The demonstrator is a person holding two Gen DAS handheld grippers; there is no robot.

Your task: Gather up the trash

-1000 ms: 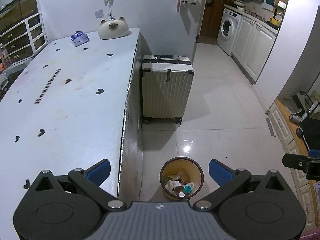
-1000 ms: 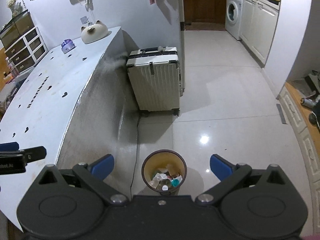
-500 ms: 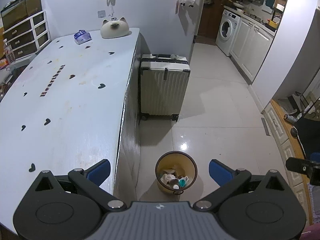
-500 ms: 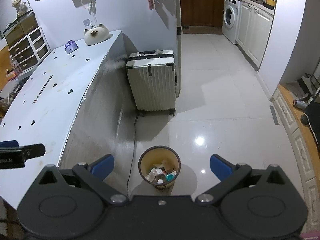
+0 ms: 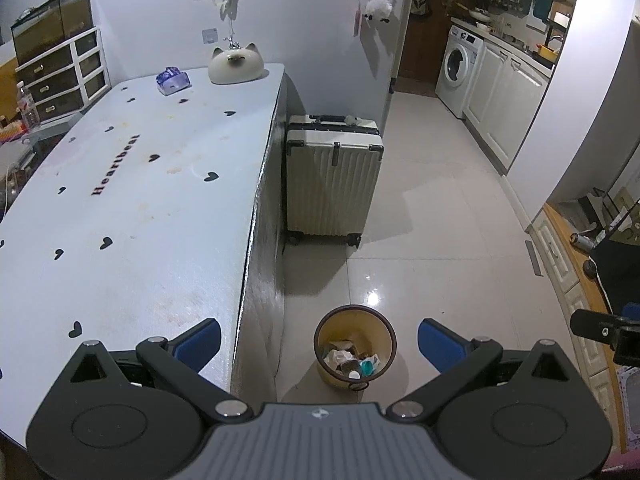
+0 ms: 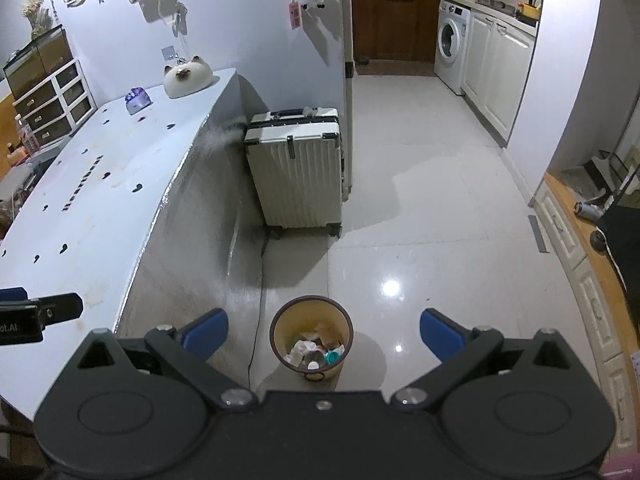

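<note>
A small tan waste bin (image 5: 355,346) (image 6: 311,345) stands on the tiled floor beside the table's end, holding crumpled paper, a teal lid and other trash (image 5: 352,361) (image 6: 317,353). My left gripper (image 5: 319,342) hangs high above the bin, open, blue pads wide apart and empty. My right gripper (image 6: 324,334) is likewise open and empty above the bin. The right gripper's tip (image 5: 600,330) shows at the right edge of the left wrist view. The left gripper's tip (image 6: 36,314) shows at the left edge of the right wrist view.
A long white table (image 5: 132,216) with black hearts carries a cat-shaped ceramic (image 5: 236,66) and a blue tissue pack (image 5: 173,80) at its far end. A cream suitcase (image 5: 334,182) stands past the bin. A washing machine (image 5: 458,70) and cabinets line the right.
Both grippers have risen and pulled back, so the bin looks smaller and more of the table and floor shows. Both stayed open and empty.
</note>
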